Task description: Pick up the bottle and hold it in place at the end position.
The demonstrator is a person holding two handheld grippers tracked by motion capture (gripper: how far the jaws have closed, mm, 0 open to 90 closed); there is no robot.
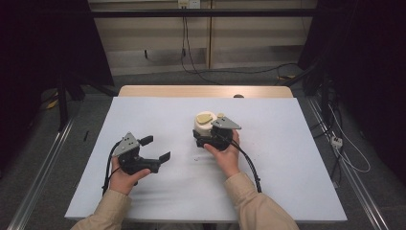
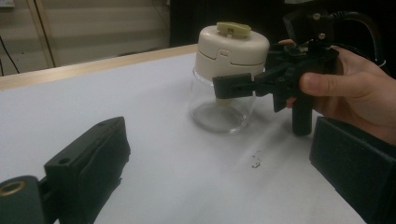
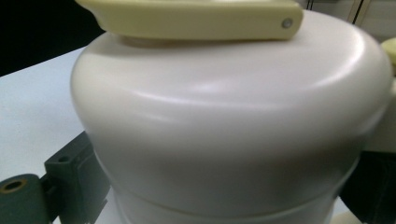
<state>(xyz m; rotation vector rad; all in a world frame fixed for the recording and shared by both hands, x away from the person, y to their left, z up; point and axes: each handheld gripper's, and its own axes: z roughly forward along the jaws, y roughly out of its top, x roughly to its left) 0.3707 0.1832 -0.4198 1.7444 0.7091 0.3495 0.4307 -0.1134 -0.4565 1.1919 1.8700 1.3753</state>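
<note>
Jar (image 1: 205, 125): it stands upright on the white table (image 1: 287, 158), a little toward 1 o'clock from the middle. The bottom is clear glass (image 2: 218, 109) and looks empty.
Lid (image 2: 232, 50): cream colored, round and fat, sitting on top of the jar. A pale yellow flap (image 3: 196, 18) lies flat on it.
Right claw (image 1: 207, 139): it is at the jar's 6 o'clock side, held in the person's right hand (image 1: 225, 152). In the left gripper view one black jaw crosses the front of the glass just under the lid. The jaws sit on both sides of the jar. I cannot tell if they squeeze it or just stand beside it.
Left claw (image 1: 157, 148): it is wide open and holds nothing. It rests low by the table at about 8 o'clock from the jar, well apart from it, and points toward the jar. The left hand (image 1: 122, 177) holds it.
Speck (image 2: 255, 162): a small dark mark on the table, near the jar at its 6 o'clock side.
</note>
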